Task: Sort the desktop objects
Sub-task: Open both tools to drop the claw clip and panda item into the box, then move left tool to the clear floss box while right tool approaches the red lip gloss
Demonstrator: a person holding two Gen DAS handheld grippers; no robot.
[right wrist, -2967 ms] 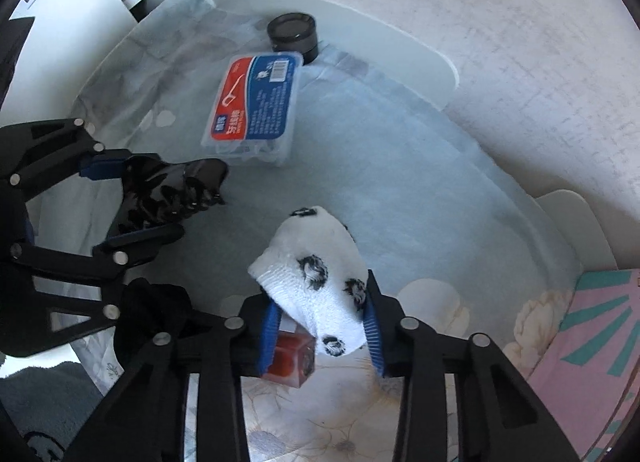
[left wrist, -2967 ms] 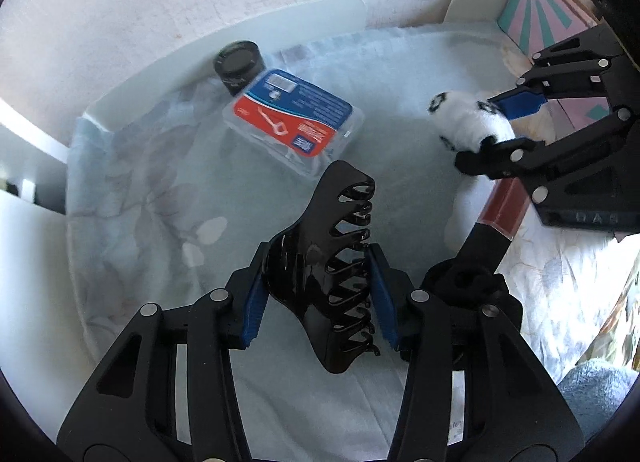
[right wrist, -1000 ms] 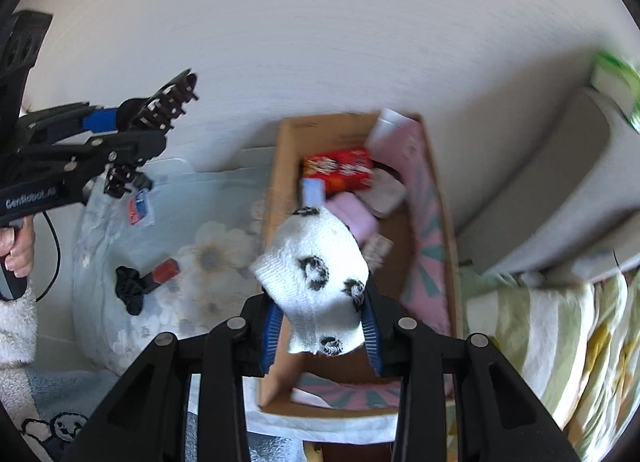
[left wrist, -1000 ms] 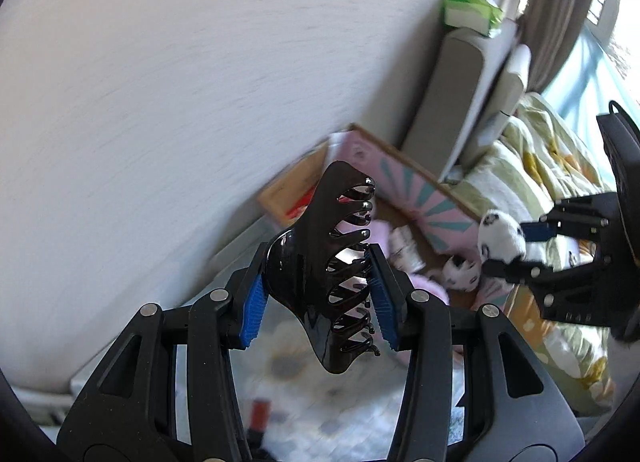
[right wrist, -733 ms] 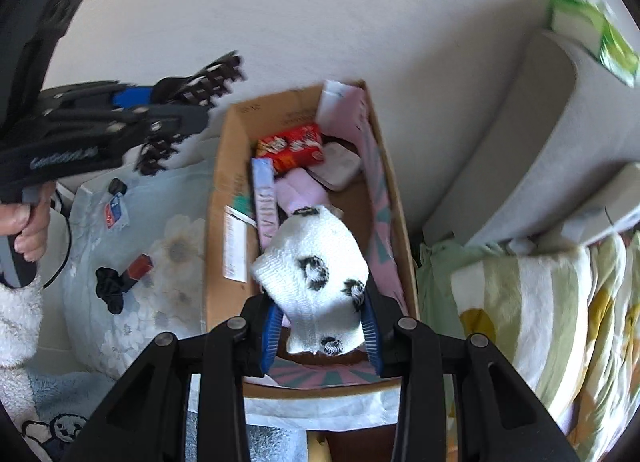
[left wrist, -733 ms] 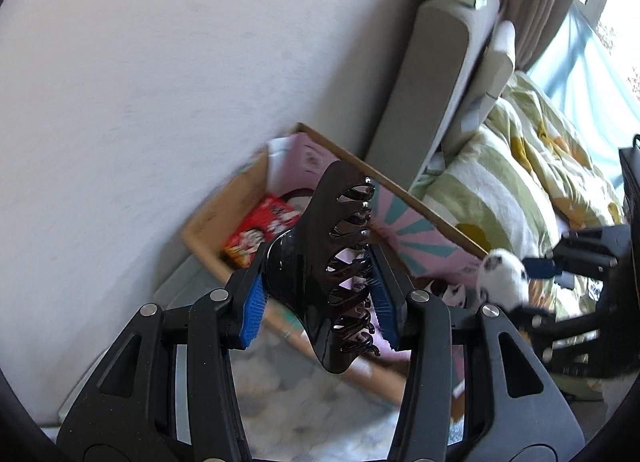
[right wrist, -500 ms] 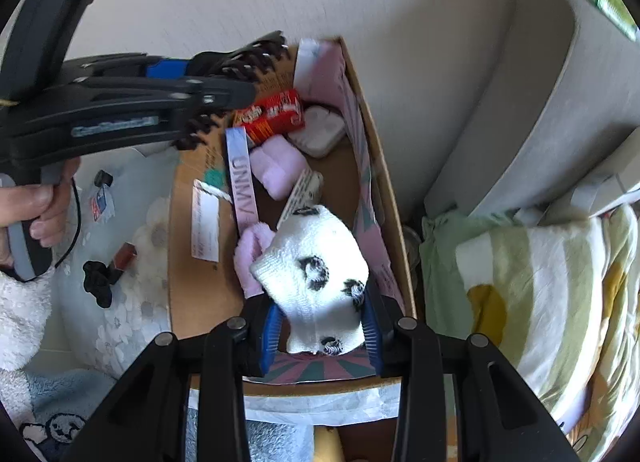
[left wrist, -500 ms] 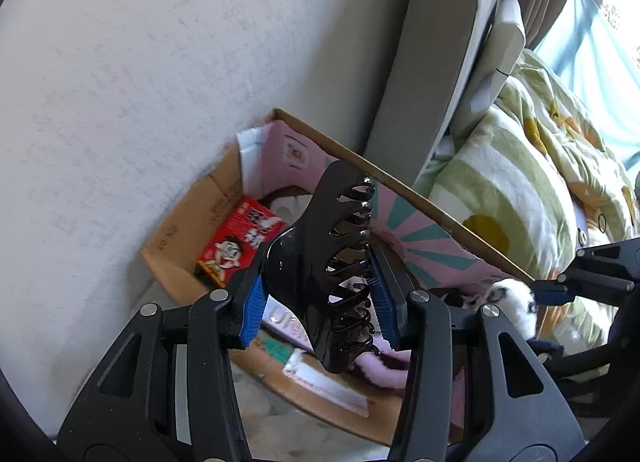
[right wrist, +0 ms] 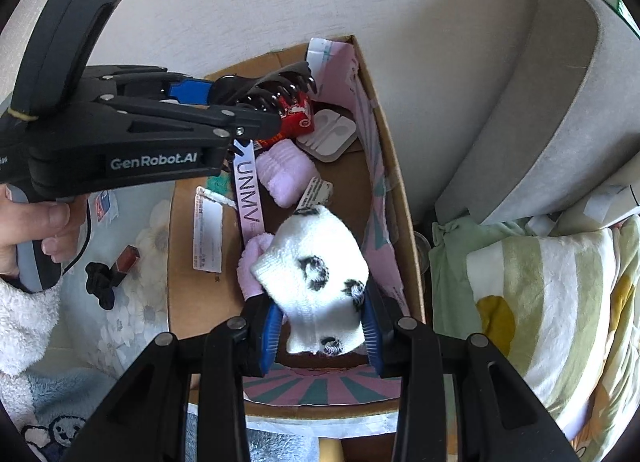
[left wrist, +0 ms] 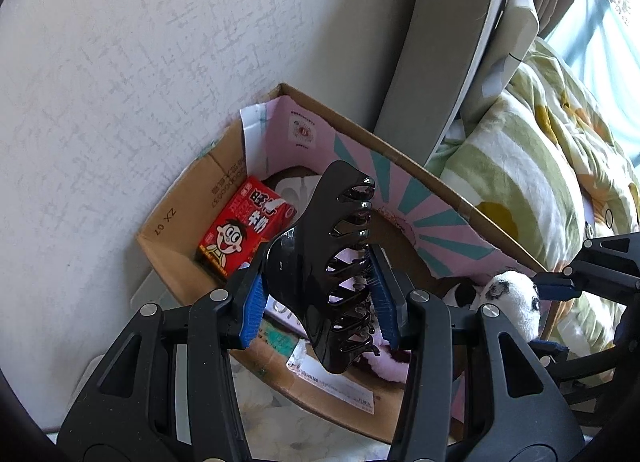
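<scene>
The left tongs (left wrist: 318, 296) pinch a black hair claw clip (left wrist: 328, 274) above the far end of an open cardboard box (right wrist: 176, 262), over a red carton (left wrist: 240, 228). The right tongs (right wrist: 320, 328) pinch a white panda-print sock (right wrist: 316, 270) above the box's near end, over pink fabric (right wrist: 282, 174)

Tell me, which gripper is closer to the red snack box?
Left. The left gripper, clamping the black hair claw, hangs right above the red snack box. The right gripper, holding the panda sock, is over the cardboard box's opposite end.
</scene>
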